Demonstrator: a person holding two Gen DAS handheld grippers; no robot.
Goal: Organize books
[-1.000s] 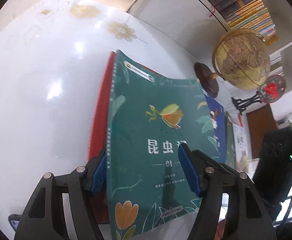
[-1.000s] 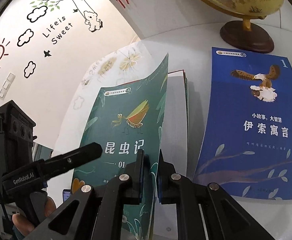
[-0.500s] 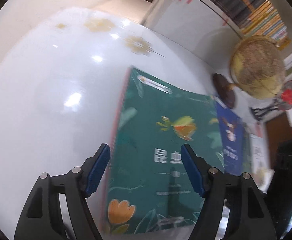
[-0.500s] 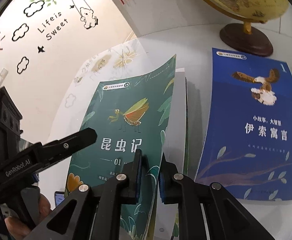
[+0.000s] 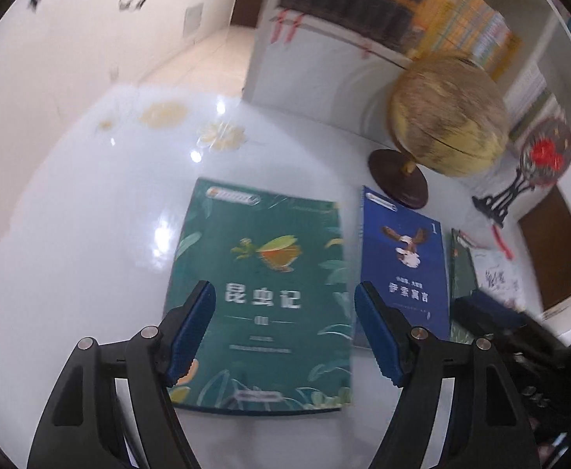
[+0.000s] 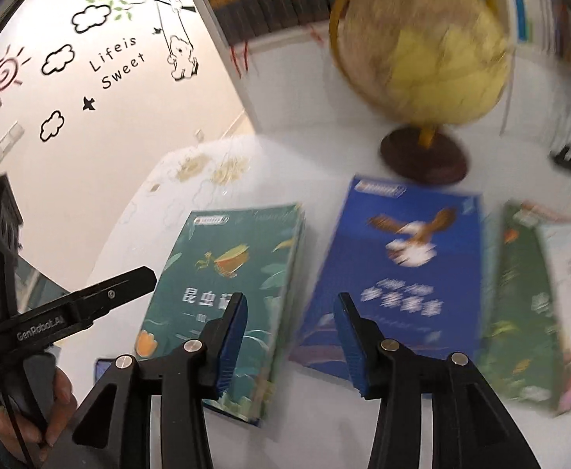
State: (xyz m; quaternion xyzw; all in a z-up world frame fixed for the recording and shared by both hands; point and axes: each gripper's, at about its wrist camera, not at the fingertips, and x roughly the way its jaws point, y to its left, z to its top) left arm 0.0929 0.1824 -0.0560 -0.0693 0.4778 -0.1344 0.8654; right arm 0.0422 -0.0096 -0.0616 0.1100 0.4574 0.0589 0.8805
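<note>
Left wrist view: the green book [image 5: 264, 293] lies flat and closed on the glossy white table [image 5: 90, 234], its edges free on every side. The left gripper [image 5: 283, 330] hangs above the book's lower half with its jaws apart and nothing between the blue pads; its jaws have just been opening. Right of the green book, across a narrow strip of bare table, lies the blue book [image 5: 402, 265], and beyond that a third, darker green book [image 5: 461, 273] partly hidden. The globe [image 5: 447, 117] stands past the blue book's far edge, its dark base near that book's top corner. Left of the green book the table is wide and bare.

Right wrist view is blurred: the right gripper [image 6: 289, 344] hangs over the gap between the green book [image 6: 227, 285] and the blue book [image 6: 398, 277], jaws apart and holding nothing, having just been opening.
</note>
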